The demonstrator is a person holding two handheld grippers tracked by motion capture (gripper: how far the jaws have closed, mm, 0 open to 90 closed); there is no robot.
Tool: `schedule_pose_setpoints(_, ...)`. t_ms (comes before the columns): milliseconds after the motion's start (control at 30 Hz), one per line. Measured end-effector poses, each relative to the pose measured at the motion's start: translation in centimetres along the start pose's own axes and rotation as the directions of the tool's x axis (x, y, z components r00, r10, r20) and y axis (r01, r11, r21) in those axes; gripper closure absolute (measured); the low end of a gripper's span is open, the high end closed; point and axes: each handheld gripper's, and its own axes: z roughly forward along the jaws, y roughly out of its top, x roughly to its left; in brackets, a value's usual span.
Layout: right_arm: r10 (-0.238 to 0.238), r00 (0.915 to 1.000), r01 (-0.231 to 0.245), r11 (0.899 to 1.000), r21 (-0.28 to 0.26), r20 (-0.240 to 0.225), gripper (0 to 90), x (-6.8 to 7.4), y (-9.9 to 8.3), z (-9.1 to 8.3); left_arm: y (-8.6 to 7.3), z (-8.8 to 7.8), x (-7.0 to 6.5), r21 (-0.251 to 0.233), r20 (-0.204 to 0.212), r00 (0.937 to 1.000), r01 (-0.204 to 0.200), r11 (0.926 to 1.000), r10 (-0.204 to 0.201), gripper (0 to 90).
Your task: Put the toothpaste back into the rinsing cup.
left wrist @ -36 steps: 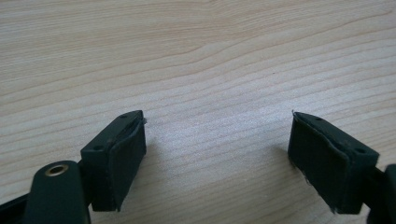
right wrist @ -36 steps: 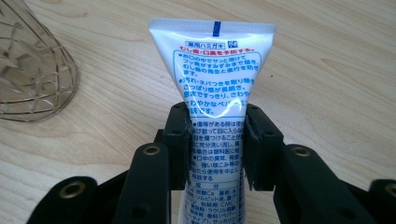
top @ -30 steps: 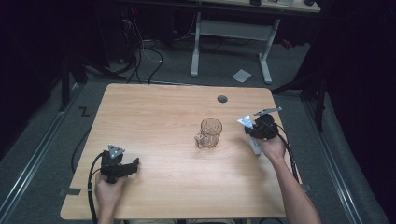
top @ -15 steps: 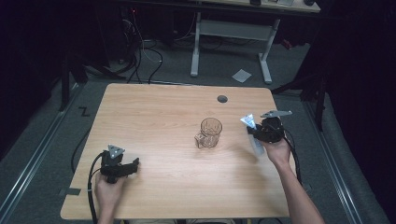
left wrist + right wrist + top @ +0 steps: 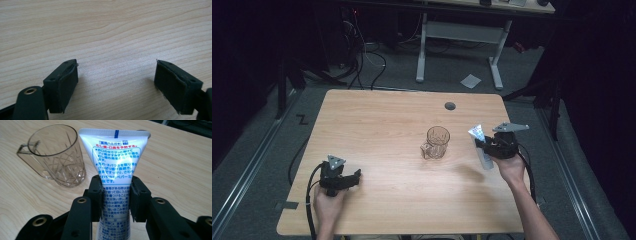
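Note:
A white toothpaste tube (image 5: 113, 170) with blue and red print stands with its flat crimped end up, and my right gripper (image 5: 116, 197) is shut on its middle. In the high view the tube (image 5: 479, 142) hangs tilted above the table's right side in that gripper (image 5: 492, 147). A clear cut-pattern plastic mug (image 5: 436, 142) stands upright near the table's centre, left of the tube; the right gripper view shows the mug (image 5: 53, 157) empty, handle to the left. My left gripper (image 5: 349, 181) rests at the front left, jaws open over bare wood (image 5: 116, 75).
The wooden table (image 5: 377, 125) has a round cable hole (image 5: 450, 106) near its far edge. Beyond it stand a white desk frame (image 5: 457, 40), cables on the floor and a sheet of paper (image 5: 470, 80).
My right gripper has carried the tube up and to the right, away from the mug. The left gripper has stayed where it was.

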Motion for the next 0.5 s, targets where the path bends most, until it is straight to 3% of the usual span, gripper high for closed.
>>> schedule_pose_setpoints(500,-0.061,0.9952,0.054,0.995,-0.081,-0.077,66.9,3.1,0.6,-1.4,0.0,0.0,0.0,0.000,0.000,1.0000,0.000,1.0000,0.000,19.5)
